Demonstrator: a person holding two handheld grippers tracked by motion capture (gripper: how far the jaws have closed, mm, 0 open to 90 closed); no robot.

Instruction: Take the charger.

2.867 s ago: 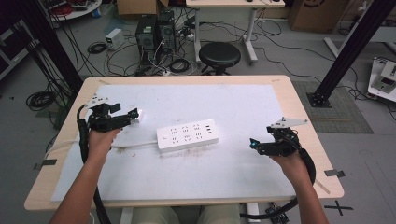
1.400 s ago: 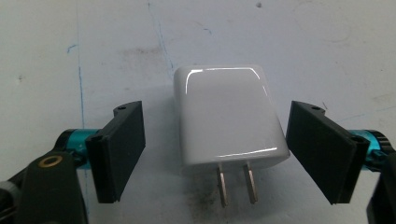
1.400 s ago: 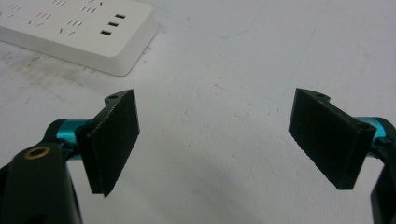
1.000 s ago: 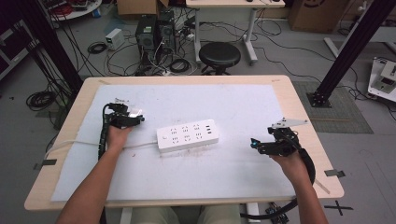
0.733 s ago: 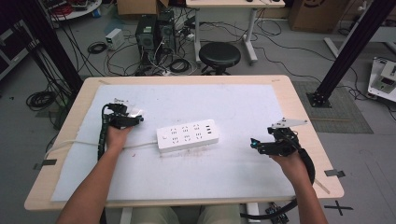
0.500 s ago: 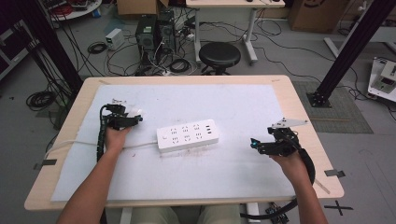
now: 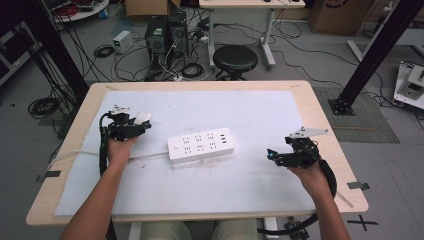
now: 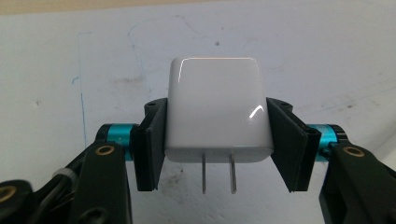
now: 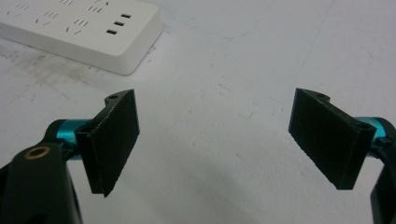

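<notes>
The left gripper has closed its fingers on the white charger and lifted it; the right gripper's fingers stay wide.

You work in a lab: black framing struts, tangled floor cables, computer towers, a stool, a covered workbench.

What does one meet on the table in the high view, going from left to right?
Left gripper, its fingers shut on a white plug adapter → white power strip → right gripper, fingers open with nothing between them.
</notes>
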